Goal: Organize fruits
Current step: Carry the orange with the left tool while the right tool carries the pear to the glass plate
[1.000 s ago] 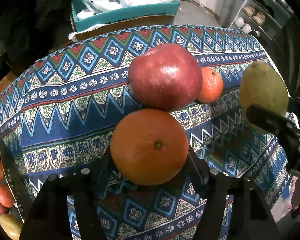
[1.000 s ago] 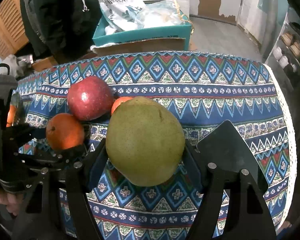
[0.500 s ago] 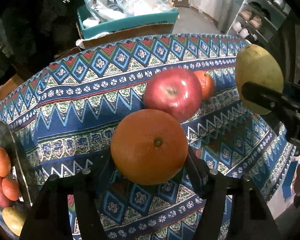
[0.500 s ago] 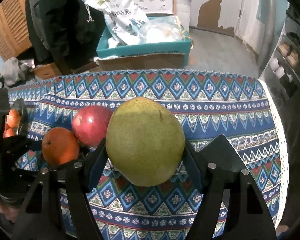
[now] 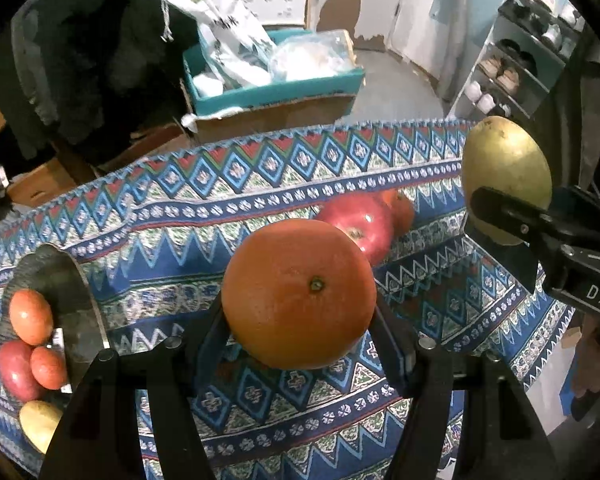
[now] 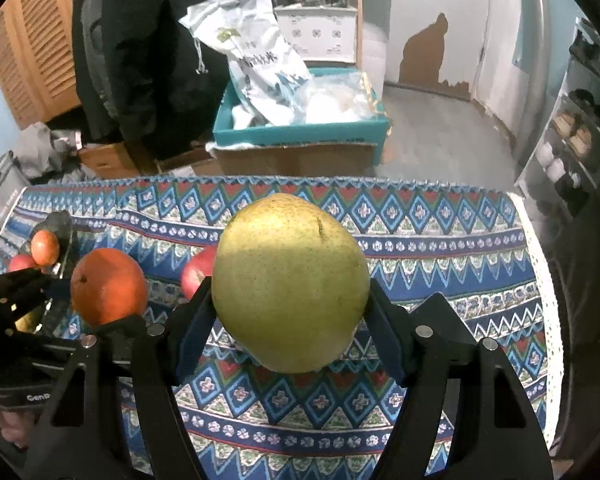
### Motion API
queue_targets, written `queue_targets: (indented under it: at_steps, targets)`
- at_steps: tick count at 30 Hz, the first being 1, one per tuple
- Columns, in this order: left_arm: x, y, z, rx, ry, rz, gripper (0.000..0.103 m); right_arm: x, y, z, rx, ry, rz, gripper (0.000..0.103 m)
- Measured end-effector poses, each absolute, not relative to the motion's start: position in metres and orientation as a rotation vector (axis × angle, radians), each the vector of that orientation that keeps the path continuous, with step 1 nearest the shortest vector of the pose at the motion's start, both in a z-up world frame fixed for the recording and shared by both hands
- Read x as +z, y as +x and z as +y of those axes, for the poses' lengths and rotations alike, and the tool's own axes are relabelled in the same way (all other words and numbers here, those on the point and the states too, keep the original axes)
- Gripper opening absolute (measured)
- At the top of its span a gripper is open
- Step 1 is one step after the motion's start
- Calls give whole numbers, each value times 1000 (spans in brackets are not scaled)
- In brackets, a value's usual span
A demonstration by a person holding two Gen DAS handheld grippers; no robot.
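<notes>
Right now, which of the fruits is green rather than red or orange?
The big pear, held between the right fingers; the held orange and the tabletop apple aren't green.

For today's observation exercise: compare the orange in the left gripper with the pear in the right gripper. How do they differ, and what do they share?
Colour: the orange is deep orange; the pear is yellow-green and speckled.
Shape: the orange is nearly round; the pear is taller and egg-like.
Marks: the orange shows a small stem navel facing the camera; the pear has a thin dark scratch.
Shared: each is clamped between its gripper's fingers, lifted above the patterned tablecloth.
</notes>
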State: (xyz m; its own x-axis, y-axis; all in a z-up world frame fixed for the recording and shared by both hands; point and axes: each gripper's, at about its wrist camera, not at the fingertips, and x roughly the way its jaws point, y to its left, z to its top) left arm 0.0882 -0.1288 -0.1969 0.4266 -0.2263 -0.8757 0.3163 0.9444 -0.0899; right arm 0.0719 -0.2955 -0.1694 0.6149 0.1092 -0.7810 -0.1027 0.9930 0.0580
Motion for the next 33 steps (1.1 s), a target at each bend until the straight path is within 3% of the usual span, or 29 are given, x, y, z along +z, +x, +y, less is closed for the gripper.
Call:
queue_targets:
  at_steps: [33]
  targets:
    - [-94, 38, -45, -264, -27, 854, 68, -76, 34, -237, 236, -31, 684, 72]
